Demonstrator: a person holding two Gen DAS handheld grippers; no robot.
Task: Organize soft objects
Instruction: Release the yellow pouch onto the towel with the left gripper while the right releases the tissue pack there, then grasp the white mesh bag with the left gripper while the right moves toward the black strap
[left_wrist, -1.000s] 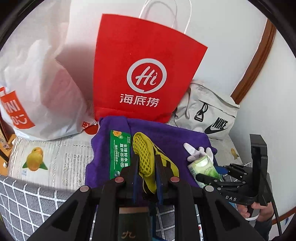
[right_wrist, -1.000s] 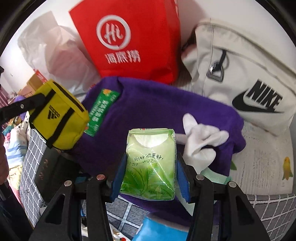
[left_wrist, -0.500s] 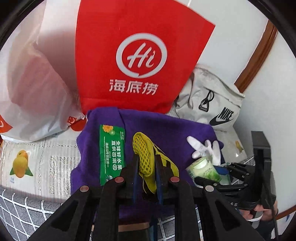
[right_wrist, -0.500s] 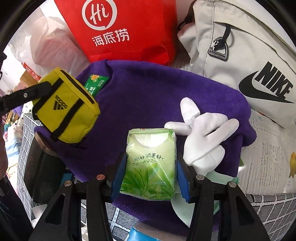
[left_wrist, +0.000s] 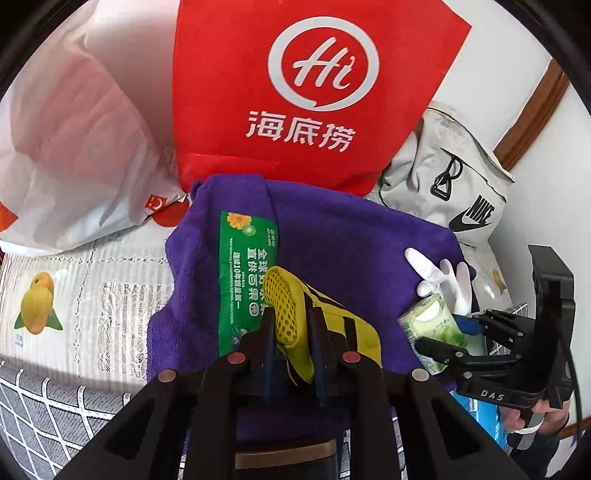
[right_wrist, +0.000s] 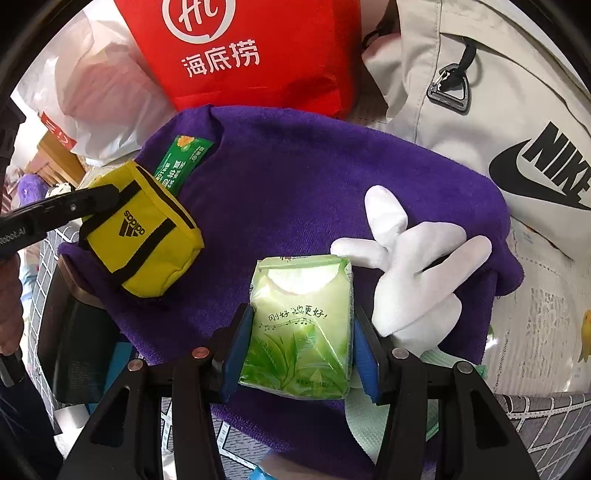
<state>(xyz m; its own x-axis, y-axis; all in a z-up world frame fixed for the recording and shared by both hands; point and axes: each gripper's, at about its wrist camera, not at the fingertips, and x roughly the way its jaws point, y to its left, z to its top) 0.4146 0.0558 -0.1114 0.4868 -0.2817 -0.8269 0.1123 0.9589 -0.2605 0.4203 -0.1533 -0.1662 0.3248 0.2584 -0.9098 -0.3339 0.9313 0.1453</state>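
Purple towel (right_wrist: 295, 177) on bed, red bag (left_wrist: 310, 92) behind. Left gripper (left_wrist: 291, 332) clamps yellow pouch (right_wrist: 142, 240), jaws just easing slightly; right gripper (right_wrist: 301, 350) grips tissue pack (right_wrist: 301, 325), near white glove (right_wrist: 413, 266). Lower both gently onto towel, apart, before releasing.

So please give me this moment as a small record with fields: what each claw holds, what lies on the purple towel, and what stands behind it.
left claw: shut on the yellow pouch, its jaws having just opened a little
right claw: shut on the green tissue pack
on the purple towel: white glove, green sachet
behind towel: red paper bag, grey Nike bag, white plastic bag
pouch and tissue pack: apart, both over the towel
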